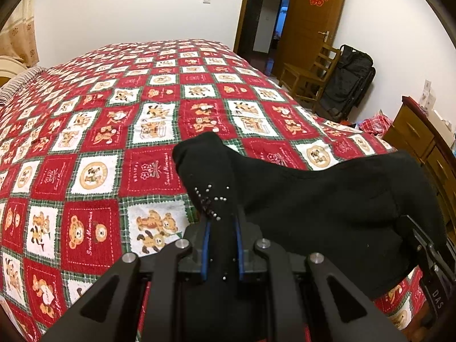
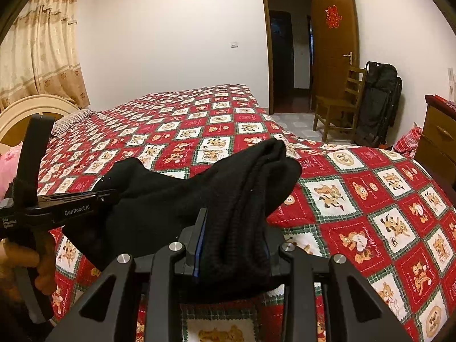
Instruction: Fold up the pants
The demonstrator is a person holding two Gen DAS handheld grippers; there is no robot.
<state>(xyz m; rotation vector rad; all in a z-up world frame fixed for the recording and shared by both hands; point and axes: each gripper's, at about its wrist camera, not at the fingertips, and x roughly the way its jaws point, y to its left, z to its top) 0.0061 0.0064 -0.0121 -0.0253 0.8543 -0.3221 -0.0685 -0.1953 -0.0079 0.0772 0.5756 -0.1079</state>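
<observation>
**Both grippers pinching soft black pants above the bed**

My left gripper [image 1: 222, 228] is clamped on one bunched, studded end of the pants [image 1: 313, 199]; my right gripper [image 2: 232, 245] squeezes a thick wad of them. They sag between, above the quilt [image 2: 370, 199]: light, limp knit, best taken at waistband and hems, I judge.

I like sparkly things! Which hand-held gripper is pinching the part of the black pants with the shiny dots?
The left hand-held gripper: small silver studs speckle the black knit pants just beyond its fingers. The right hand-held gripper pinches plain black fabric.
</observation>
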